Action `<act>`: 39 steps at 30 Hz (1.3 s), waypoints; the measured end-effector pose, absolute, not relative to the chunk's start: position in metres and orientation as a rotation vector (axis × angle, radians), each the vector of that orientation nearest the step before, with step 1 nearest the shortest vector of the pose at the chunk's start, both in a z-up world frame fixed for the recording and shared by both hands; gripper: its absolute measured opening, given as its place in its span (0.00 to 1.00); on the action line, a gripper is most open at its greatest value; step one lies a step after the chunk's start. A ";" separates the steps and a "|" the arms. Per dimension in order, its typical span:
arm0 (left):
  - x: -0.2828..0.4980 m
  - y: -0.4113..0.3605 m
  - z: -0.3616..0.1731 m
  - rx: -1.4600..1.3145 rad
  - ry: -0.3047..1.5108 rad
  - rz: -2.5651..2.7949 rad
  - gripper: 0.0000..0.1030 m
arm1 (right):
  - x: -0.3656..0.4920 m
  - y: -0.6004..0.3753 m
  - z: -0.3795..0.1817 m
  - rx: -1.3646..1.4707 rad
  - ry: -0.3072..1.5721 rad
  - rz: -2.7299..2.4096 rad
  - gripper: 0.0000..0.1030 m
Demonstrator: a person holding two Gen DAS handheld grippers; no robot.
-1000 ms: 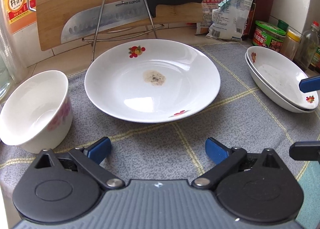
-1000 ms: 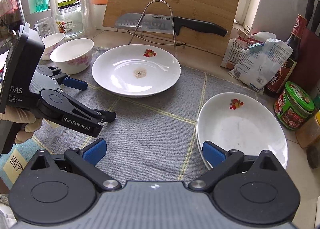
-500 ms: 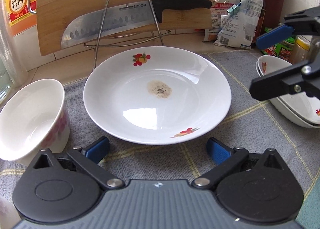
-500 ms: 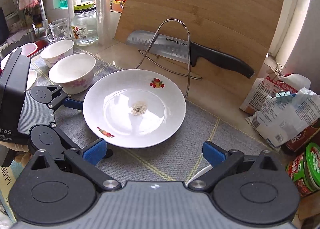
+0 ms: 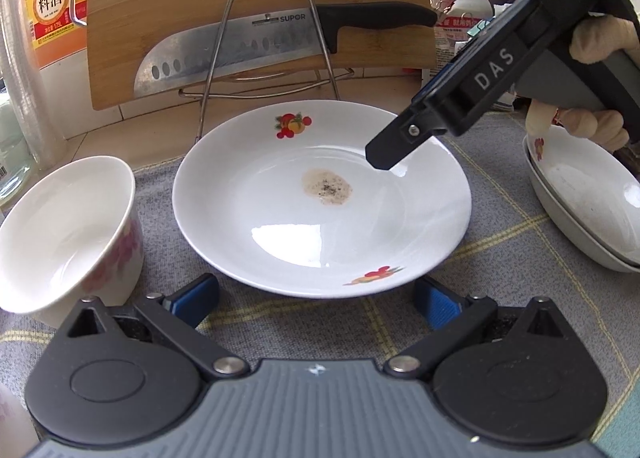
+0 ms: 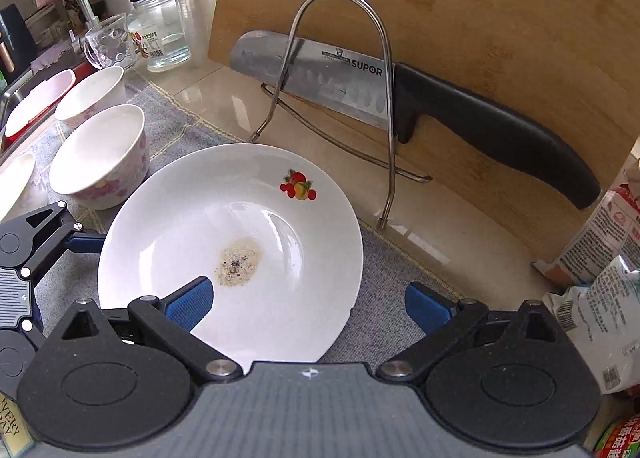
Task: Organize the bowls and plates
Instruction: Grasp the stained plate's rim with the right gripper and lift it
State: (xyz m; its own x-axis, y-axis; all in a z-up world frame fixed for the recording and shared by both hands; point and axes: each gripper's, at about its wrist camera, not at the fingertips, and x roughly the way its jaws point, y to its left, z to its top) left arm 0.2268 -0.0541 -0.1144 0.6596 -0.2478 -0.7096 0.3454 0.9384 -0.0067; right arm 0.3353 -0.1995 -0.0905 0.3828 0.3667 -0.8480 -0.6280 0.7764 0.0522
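Observation:
A white plate [image 5: 320, 194] with fruit prints and a brown stain lies on the grey mat; it also shows in the right wrist view [image 6: 240, 242]. My left gripper [image 5: 316, 300] is open, its fingers just short of the plate's near rim. My right gripper [image 6: 306, 308] is open over the plate's right rim, its left finger above the plate, its right finger outside it. A white floral bowl [image 5: 68, 234] stands left of the plate. Two stacked plates [image 5: 580, 198] lie at the right.
A knife [image 6: 400, 98] rests on a wire rack [image 6: 340, 98] against a bamboo board [image 6: 480, 18] behind the plate. Further bowls [image 6: 90, 96], a glass jar [image 6: 160, 34] and the sink stand at the left. Food packets [image 6: 600, 258] stand at the right.
My right gripper has moved left from the stacked plates and down onto the stained plate's right rim. My left gripper has edged closer to the plate's near rim. Both stay open.

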 end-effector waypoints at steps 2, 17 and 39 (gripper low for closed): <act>0.226 -0.054 -0.114 0.136 0.781 -0.342 1.00 | 0.343 -0.199 -0.097 -0.297 1.015 0.669 1.00; 0.229 -0.055 -0.113 0.139 0.767 -0.349 1.00 | 0.375 -0.182 -0.119 -0.285 1.087 0.780 1.00; 0.230 -0.057 -0.112 0.138 0.770 -0.342 0.99 | 0.393 -0.167 -0.116 -0.254 1.084 0.918 1.00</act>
